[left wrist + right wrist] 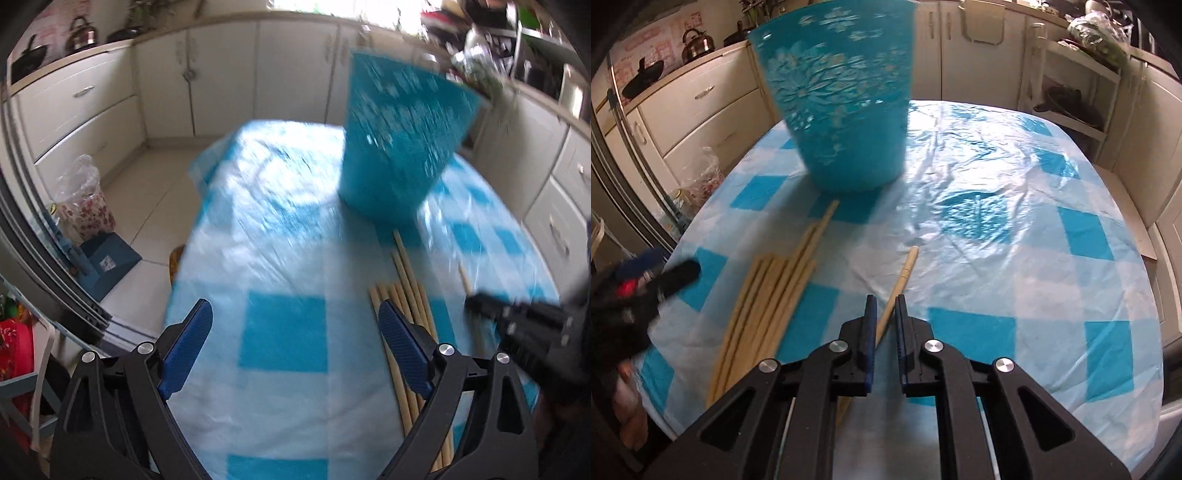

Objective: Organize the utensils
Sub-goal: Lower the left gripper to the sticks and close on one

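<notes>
Beside chopsticks (764, 306), bare tablecloth (1015, 236) rightward

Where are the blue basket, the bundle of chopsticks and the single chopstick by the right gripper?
blue basket (846, 122): right wrist view, on its patterned side wall.
bundle of chopsticks (772, 291): right wrist view, mid-length of the sticks.
single chopstick (903, 275): right wrist view, on its shaft ahead of the fingers.

White cabinets (221, 74) surround the table. A kettle (697, 46) stands on the counter (683, 70); a dustpan (107, 264) rests on the floor.
</notes>
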`<state>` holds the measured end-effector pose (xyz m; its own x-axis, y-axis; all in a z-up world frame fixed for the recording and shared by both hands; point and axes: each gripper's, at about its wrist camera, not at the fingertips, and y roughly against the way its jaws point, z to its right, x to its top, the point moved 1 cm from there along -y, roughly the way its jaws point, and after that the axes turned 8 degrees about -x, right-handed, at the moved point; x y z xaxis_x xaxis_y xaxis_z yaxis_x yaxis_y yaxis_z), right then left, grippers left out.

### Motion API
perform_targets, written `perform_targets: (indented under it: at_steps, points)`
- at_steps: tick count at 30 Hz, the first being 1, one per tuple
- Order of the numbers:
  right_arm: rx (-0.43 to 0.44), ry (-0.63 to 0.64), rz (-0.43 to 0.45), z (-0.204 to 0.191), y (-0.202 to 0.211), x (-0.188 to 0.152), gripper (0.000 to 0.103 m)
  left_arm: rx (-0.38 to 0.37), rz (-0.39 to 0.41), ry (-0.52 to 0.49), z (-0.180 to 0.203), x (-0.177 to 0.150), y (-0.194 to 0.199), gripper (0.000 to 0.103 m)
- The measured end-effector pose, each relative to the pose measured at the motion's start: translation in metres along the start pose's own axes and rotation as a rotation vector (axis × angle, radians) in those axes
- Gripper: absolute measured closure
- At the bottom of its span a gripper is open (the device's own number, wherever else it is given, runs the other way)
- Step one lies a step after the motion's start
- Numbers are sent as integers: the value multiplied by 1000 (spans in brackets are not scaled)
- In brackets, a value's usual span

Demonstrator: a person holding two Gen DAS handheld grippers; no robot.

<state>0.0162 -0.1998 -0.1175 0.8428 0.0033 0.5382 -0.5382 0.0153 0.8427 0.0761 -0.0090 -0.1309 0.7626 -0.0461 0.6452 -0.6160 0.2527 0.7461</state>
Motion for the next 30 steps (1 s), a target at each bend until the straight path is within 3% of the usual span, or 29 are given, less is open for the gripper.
perform_targets:
  at_steps: [10, 17, 23, 24, 25, 27, 30]
  points:
    - [65, -51, 11, 13, 5, -7, 93, 55, -85, -83, 26, -8, -18, 16]
    - [92, -70, 5, 17, 6, -8, 93, 97, -121, -112, 34, -3, -24, 28]
    - [98, -81, 0, 19, 7, -9, 93, 12, -158, -102, 35, 7, -30, 59]
    - [98, -82, 0, 19, 7, -9, 93, 2, -161, -110, 36, 8, -31, 70]
    - [99, -81, 1, 19, 7, -9, 93, -20, -166, -123, 37, 10, -31, 89]
    - [99, -83, 1, 20, 7, -9, 93, -42, -182, -127, 38, 12, -32, 95]
    - [87, -82, 4, 20, 7, -8, 93, -59, -215, -133, 37, 16, -34, 95]
